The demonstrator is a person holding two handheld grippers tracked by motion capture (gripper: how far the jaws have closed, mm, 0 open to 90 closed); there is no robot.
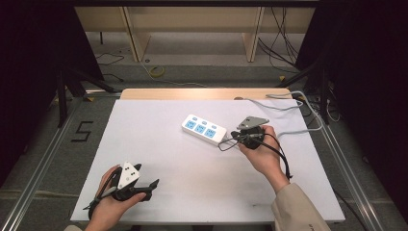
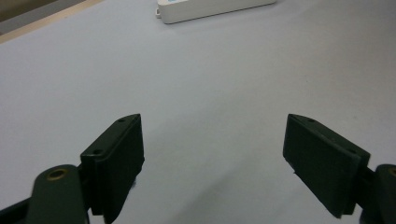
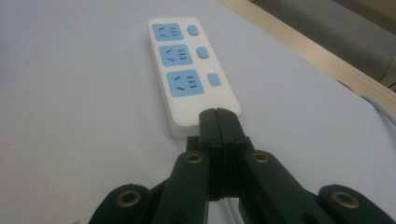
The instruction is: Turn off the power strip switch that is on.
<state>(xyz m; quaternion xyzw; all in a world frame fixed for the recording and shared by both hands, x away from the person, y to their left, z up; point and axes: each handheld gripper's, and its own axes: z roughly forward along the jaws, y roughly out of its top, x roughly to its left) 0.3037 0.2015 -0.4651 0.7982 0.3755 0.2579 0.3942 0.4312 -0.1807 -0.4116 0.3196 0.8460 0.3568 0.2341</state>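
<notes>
Right gripper (image 3: 218, 116): jaws fully closed, pad against pad, nothing visibly between them; tips sit at the near end of the white power strip (image 3: 187, 65), which lies straight ahead, sockets up. Left gripper (image 2: 212, 154): jaws wide apart, empty, well clear of the strip. Risk: pushing forward with closed tips could skid or swivel the light strip across the smooth table (image 1: 159, 159).

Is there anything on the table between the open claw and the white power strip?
No, nothing visible. Bare white table lies between the left claw, jaws wide apart, and the power strip farther off.
</notes>
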